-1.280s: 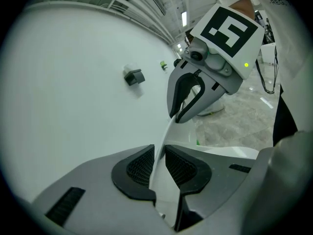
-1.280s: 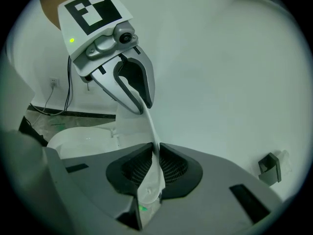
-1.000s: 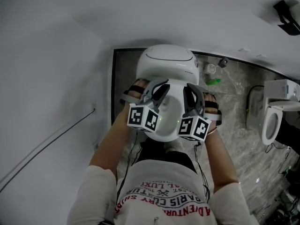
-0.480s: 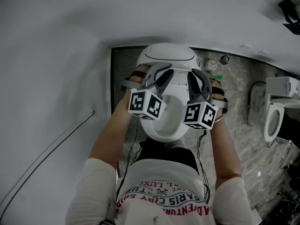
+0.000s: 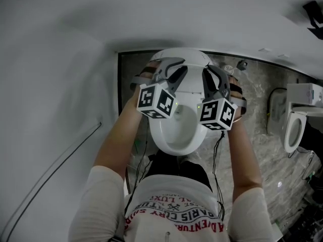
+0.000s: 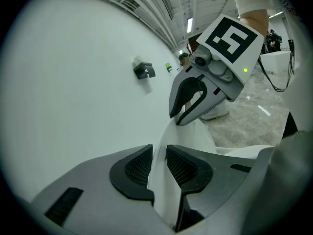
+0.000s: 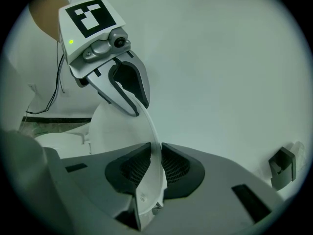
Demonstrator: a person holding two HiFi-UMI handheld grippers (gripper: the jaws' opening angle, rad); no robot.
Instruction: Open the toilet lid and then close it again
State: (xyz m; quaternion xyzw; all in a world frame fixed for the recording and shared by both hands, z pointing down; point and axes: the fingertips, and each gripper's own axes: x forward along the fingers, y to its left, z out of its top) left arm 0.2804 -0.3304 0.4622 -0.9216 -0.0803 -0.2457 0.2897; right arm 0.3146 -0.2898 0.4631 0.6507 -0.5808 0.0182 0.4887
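Observation:
The white toilet lid point(image 5: 191, 82) stands raised near upright over the open bowl point(image 5: 176, 130). My left gripper point(image 5: 169, 70) and right gripper point(image 5: 214, 75) each clamp its top edge, side by side. In the left gripper view the lid's thin rim point(image 6: 164, 199) runs between the two dark pads of the left gripper point(image 6: 157, 163), whose jaws are opening while both pads still touch the rim. The right gripper point(image 6: 180, 117) bites the same rim farther along. In the right gripper view the lid point(image 7: 149, 195) is pinched in the right gripper point(image 7: 156, 163), with the left gripper point(image 7: 137, 109) ahead.
A white wall point(image 5: 50, 84) with a thin cable point(image 5: 50, 170) runs close on the left. Marbled floor point(image 5: 257, 110) spreads to the right, where a second toilet point(image 5: 295, 127) stands. A small black fitting point(image 6: 144, 71) hangs on the wall behind the lid.
Both grippers have travelled together up the picture toward the tank, carrying the lid's edge with them. The lid has swung higher and more of the bowl shows.

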